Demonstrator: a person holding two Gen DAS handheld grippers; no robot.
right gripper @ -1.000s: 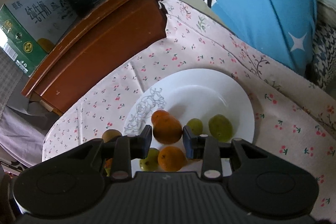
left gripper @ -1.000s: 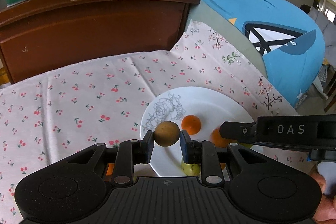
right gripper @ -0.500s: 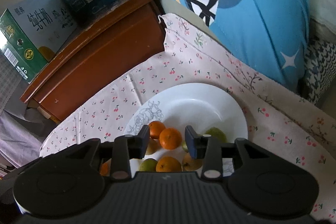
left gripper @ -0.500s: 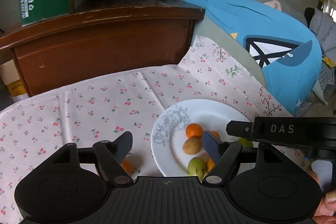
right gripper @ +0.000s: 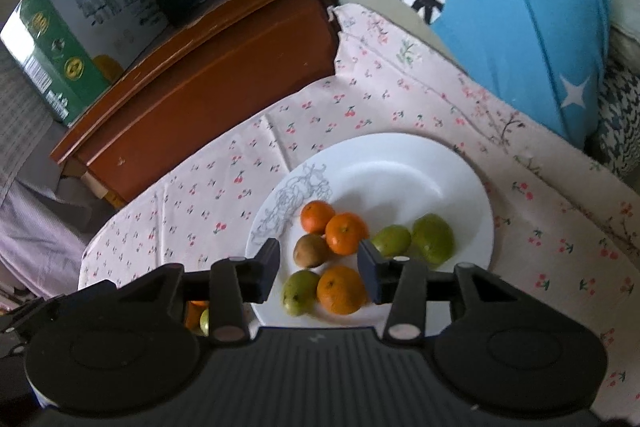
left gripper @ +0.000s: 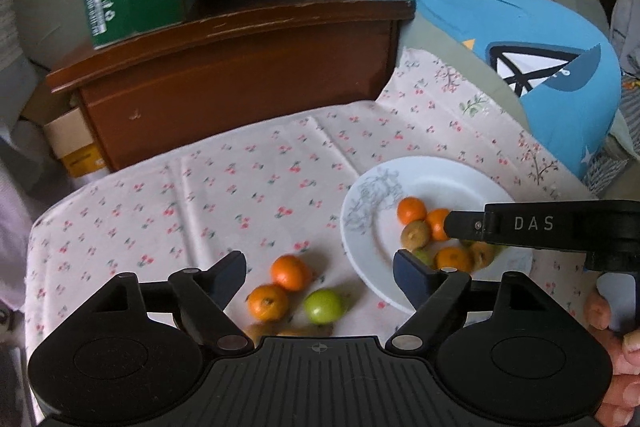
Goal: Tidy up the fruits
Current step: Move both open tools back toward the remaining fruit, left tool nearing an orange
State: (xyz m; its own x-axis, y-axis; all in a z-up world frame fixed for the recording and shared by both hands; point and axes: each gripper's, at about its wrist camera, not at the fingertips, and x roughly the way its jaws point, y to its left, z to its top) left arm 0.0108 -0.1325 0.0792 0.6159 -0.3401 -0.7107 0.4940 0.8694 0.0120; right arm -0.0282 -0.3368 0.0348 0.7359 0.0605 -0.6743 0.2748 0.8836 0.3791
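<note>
Currently the left gripper (left gripper: pixel 320 269) has its jaws spread wide, having just been opening, with nothing between them; below it on the cherry-print cloth (left gripper: pixel 224 195) lie two oranges (left gripper: pixel 291 272) and a green fruit (left gripper: pixel 322 306). The right gripper (right gripper: pixel 318 269) is partly parted, jaws just opening, gripping nothing, above the white plate (right gripper: pixel 400 167). On the plate: three oranges (right gripper: pixel 346 233), a brown kiwi (right gripper: pixel 310 250) and green fruits (right gripper: pixel 433 238).
</note>
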